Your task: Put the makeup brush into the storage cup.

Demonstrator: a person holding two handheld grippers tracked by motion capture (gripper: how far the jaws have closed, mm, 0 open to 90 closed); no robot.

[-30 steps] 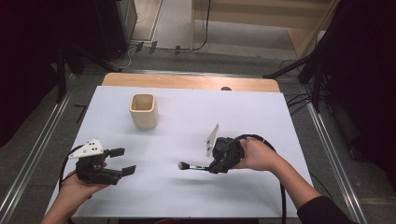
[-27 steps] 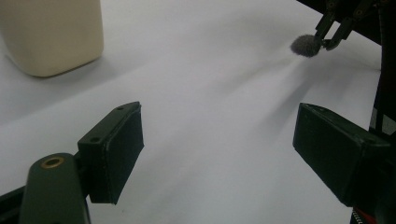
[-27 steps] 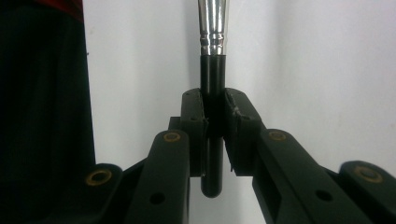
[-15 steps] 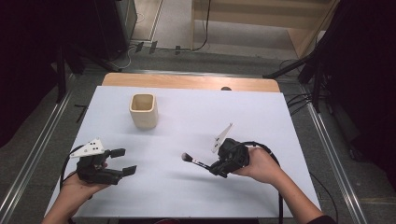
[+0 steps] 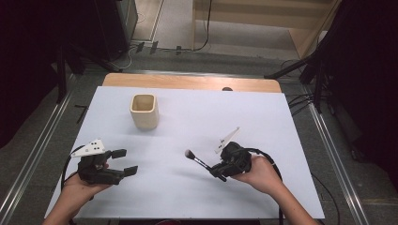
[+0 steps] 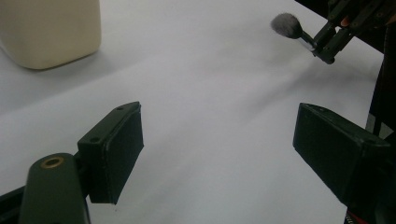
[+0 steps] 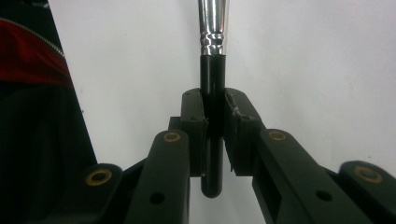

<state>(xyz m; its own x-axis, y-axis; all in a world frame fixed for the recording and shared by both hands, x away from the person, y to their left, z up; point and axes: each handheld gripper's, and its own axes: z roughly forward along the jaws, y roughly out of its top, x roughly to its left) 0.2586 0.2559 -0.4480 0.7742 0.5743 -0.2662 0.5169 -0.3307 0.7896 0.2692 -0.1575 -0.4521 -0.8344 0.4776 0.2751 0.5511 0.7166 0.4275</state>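
The right claw is clamped on the black handle of a makeup brush, whose bristle head points out ahead of the jaws, clear of the desk. Compared with a second ago, this claw sits lower and nearer the person, the brush carried along undisturbed. The left claw holds its place, jaws spread and empty. The beige cup stands well beyond both, so placement there appears not yet begun.

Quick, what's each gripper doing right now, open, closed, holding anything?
Left gripper: open, holding nothing.
Right gripper: closed on the black handle of the makeup brush.
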